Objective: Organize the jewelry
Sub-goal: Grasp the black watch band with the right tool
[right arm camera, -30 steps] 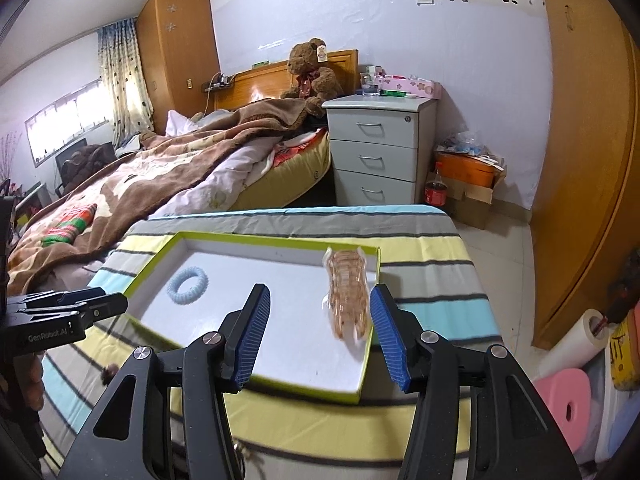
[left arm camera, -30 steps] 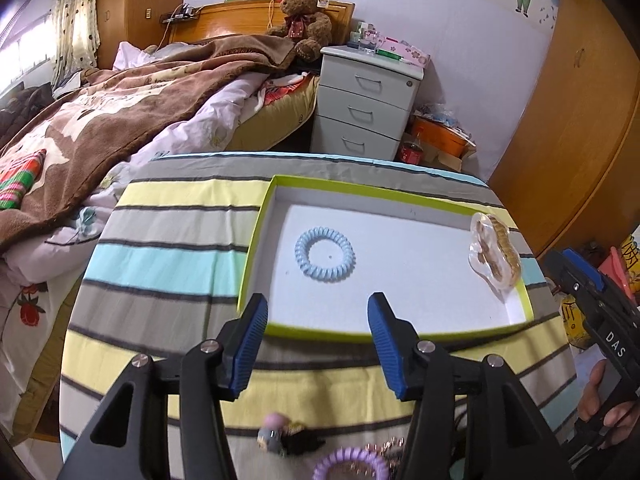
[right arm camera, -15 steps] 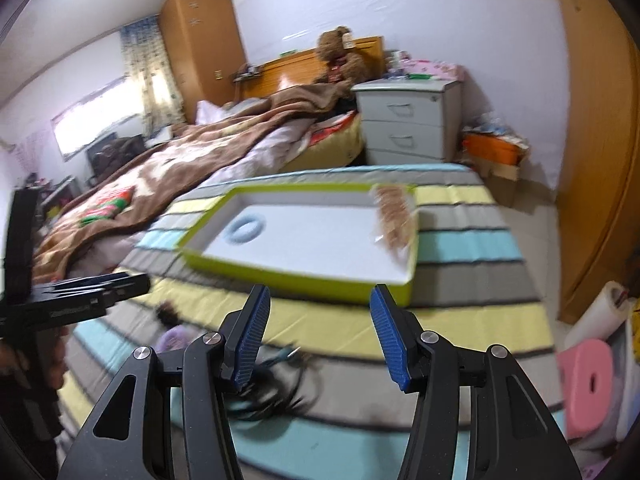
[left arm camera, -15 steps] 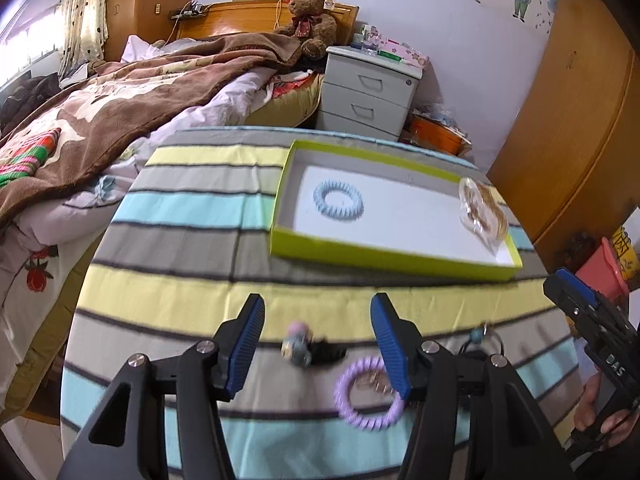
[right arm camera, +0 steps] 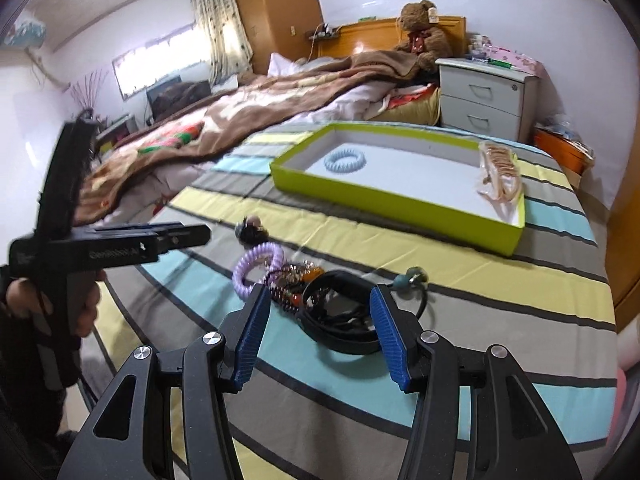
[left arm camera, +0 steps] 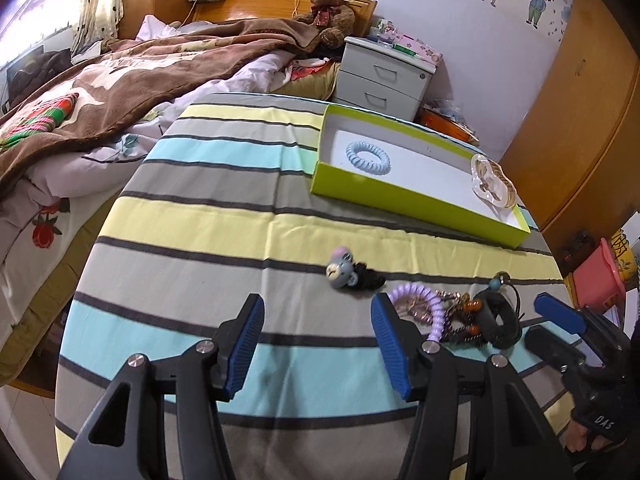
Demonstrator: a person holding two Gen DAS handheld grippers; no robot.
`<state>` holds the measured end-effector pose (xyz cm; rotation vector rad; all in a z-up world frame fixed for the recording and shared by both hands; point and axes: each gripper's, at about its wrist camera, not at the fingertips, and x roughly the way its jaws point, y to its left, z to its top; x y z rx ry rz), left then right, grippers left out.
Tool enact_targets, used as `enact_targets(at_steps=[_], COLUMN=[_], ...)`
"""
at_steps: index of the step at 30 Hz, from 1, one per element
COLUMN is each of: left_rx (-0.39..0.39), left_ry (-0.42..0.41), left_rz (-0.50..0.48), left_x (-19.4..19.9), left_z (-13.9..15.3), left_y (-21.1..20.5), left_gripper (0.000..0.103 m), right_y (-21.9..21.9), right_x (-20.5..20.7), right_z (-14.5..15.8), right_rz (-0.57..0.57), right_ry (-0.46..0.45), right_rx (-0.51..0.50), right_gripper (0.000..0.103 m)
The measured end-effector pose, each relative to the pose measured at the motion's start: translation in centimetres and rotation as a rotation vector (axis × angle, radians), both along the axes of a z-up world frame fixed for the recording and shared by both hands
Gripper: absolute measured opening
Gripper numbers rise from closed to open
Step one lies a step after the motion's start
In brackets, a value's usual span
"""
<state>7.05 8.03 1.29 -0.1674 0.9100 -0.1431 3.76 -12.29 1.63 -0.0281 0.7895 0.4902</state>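
A lime-green tray (left arm camera: 416,200) (right arm camera: 384,196) on the striped cloth holds a light-blue spiral hair tie (left arm camera: 368,157) (right arm camera: 345,159) and a clear-and-gold hair claw (left arm camera: 491,181) (right arm camera: 500,172). Nearer lies a pile: a purple spiral hair tie (left arm camera: 420,304) (right arm camera: 256,266), beaded pieces (right arm camera: 294,280), a black band (left arm camera: 498,316) (right arm camera: 340,320) and a mouse-shaped hair clip (left arm camera: 342,270) (right arm camera: 250,229). My left gripper (left arm camera: 318,344) is open and empty, short of the mouse clip. My right gripper (right arm camera: 316,332) is open and empty, with the black band just ahead between its jaws.
A striped cloth (left arm camera: 224,220) covers the table. A bed with a brown blanket (left arm camera: 120,80) lies left. A white nightstand (left arm camera: 384,76) and a teddy bear (left arm camera: 328,8) stand behind. Wooden wardrobe doors (left arm camera: 580,100) are to the right. A pink stool (left arm camera: 600,280) sits by the table edge.
Both grippers have pulled back from the tray toward the near edge. The claw stays in the tray. The right gripper has come down over the jewelry pile.
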Motion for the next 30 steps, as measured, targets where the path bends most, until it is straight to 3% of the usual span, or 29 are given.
enact_targets(at_steps=[4, 7, 12, 14, 16, 23, 24, 30], left_rx=[-0.006, -0.010, -0.023, -0.031, -0.035, -0.044, -0.045, -0.046], left_ry=[0.007, 0.016, 0.024, 0.025, 0.027, 0.035, 0.037, 0.044], left_rz=[0.006, 0.005, -0.008, -0.010, -0.013, -0.017, -0.019, -0.026], left_x=[-0.6, -0.8, -1.1, -1.2, -1.2, -1.3, -1.3, -1.3], left_z=[-0.5, -1.0, -1.3, -1.4, -1.4, -1.7, -1.7, -1.8], left_y=[0.6, 0.8, 1.0, 1.1, 1.1, 1.3, 1.3, 1.2], left_gripper=[0.058, 0.058, 0.058, 0.058, 0.058, 0.058, 0.058, 0.058], right_y=[1.1, 2.1, 2.4, 2.6, 2.6, 3.1, 3.1, 2.5], right_x=[-0.3, -0.5, -0.1, 0.1, 0.1, -0.5, -0.6, -1.2], right_z=[-0.5, -1.0, -1.5, -1.8, -2.0, -2.2, -2.2, -1.6], right_rz=[0.039, 0.095, 0.093, 0.093, 0.096, 0.139, 0.136, 0.117], right_ry=[0.001, 0.005, -0.001, -0.003, -0.003, -0.001, -0.008, -0.016], right_rx=[-0.030, -0.081, -0.157, -0.193, -0.214, -0.253, -0.254, -0.191], right_gripper=[0.052, 0.043, 0.037, 0.032, 0.021, 0.018, 0.013, 0.010])
